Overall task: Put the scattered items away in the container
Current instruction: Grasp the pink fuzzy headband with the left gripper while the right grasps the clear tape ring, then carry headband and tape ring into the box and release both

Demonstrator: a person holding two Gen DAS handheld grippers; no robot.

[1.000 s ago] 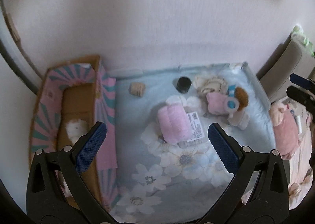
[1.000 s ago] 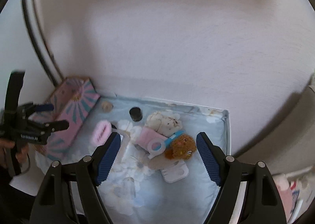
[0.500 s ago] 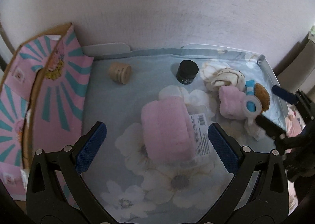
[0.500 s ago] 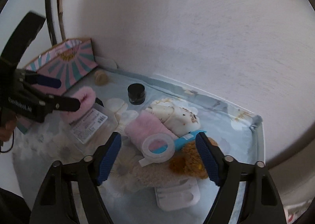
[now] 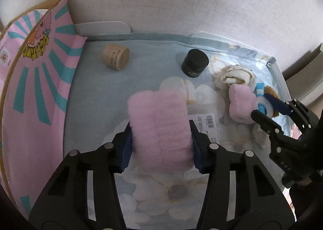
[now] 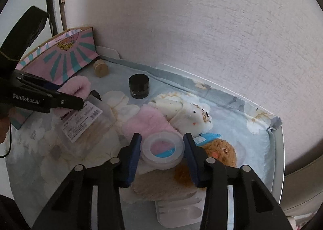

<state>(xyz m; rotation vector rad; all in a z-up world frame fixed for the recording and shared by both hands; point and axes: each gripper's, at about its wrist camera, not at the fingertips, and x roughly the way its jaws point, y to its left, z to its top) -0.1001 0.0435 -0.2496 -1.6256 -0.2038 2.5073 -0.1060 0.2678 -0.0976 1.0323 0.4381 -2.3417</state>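
Sitting at the left edge of the flowered cloth (image 5: 97,92), the pink box (image 5: 36,80) awaits items. Both tongs have narrowed since a moment ago: the left gripper (image 5: 160,145) now squeezes the pink fluffy roll (image 5: 159,125), the right gripper (image 6: 161,149) the clear ring (image 6: 162,149), so lifting can probably begin.

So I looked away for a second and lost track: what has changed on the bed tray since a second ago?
Both tools came down toward the tray and closed. The left tool went from open to clamped on the fluffy pink roll; the right tool closed around the clear tape ring. The black jar, tan cork-like cylinder and pink striped box stayed put.
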